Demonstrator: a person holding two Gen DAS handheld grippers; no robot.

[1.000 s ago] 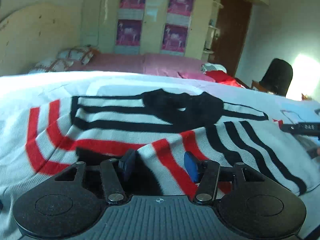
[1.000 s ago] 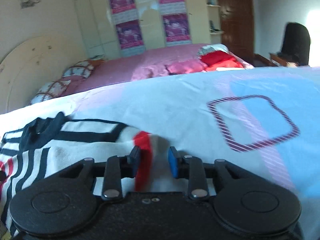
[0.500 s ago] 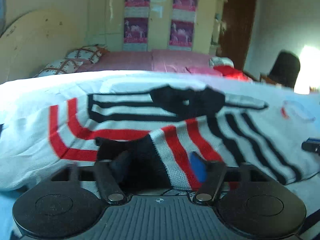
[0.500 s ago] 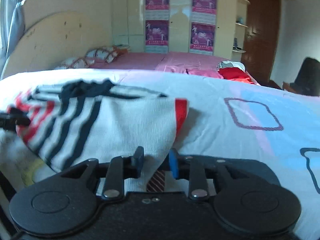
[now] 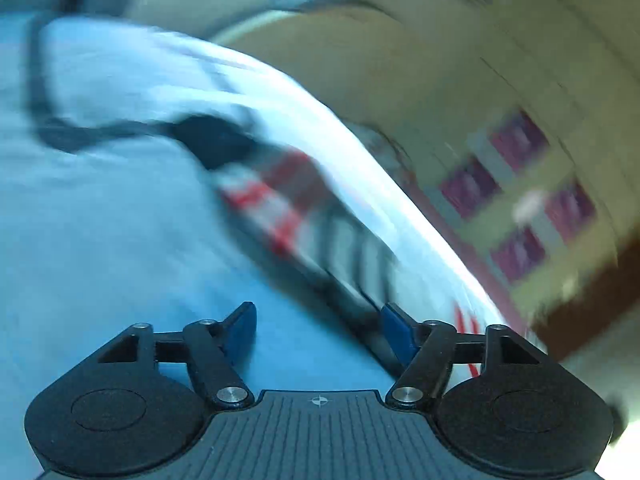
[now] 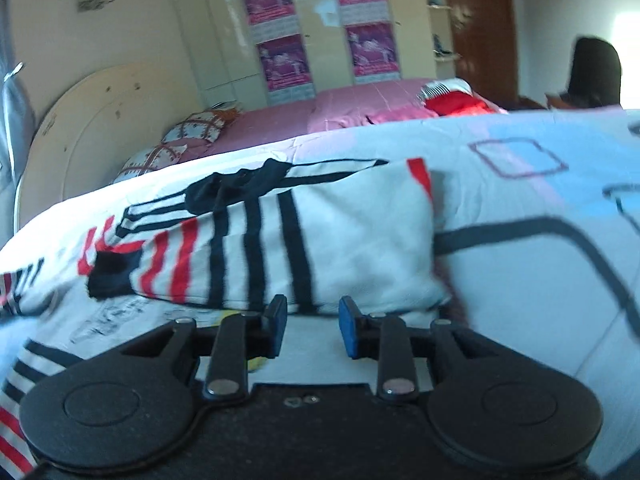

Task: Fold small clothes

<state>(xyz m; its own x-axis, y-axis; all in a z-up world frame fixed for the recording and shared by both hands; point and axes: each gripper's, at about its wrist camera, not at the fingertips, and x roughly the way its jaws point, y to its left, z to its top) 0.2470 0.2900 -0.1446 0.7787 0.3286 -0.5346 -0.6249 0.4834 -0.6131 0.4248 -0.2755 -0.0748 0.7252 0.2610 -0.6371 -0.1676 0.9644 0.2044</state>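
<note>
A small white knit sweater [image 6: 320, 236] with black and red stripes and a black collar lies folded lengthwise on the patterned bedsheet [image 6: 540, 280]. My right gripper [image 6: 312, 326] is open and empty, just in front of the sweater's near edge. In the left wrist view the picture is tilted and blurred; the sweater [image 5: 304, 216] shows as a striped band ahead. My left gripper [image 5: 318, 326] is wide open and empty above the sheet [image 5: 100, 220].
A second bed with a pink cover [image 6: 320, 112] and pillows [image 6: 192, 132] stands behind. A wardrobe with purple posters [image 6: 320, 28] is on the far wall. A brown door [image 6: 480, 28] and a dark chair [image 6: 596, 72] are at the right.
Both grippers have let go of the sweater and opened. The sweater now lies folded on the sheet. The left gripper has swung away and tilted sharply; the right has drawn back.
</note>
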